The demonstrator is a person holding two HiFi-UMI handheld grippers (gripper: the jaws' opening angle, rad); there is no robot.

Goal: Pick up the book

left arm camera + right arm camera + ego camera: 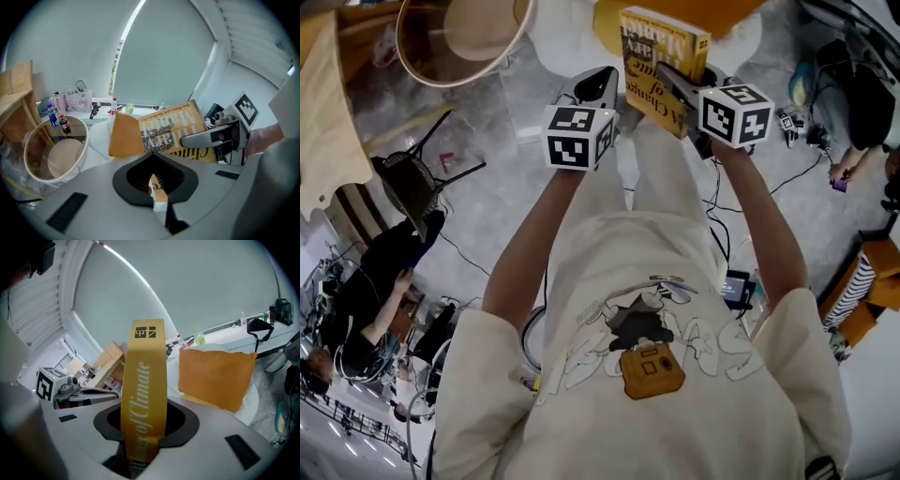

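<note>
Nearest the lens, the cream T-shirt (656,309) fills six o'clock; up at eleven o'clock the left gripper (158,190) has its jaws pinched on a corner of the book (652,37); the yellow book hangs at twelve, held in the air, tilted; at one o'clock the right gripper (140,451) is clamped across its spine; an orange cushion (218,376) lies beyond.

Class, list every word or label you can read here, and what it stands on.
"of Climate": spine of the yellow book.
"A Change of": its front cover, in the head view.
"Mantel": the same cover, upside down in the left gripper view.
Small line along the cover's edge: too small to read.
Lettering on the shirt, labels on the bottles: too blurred to read.
</note>
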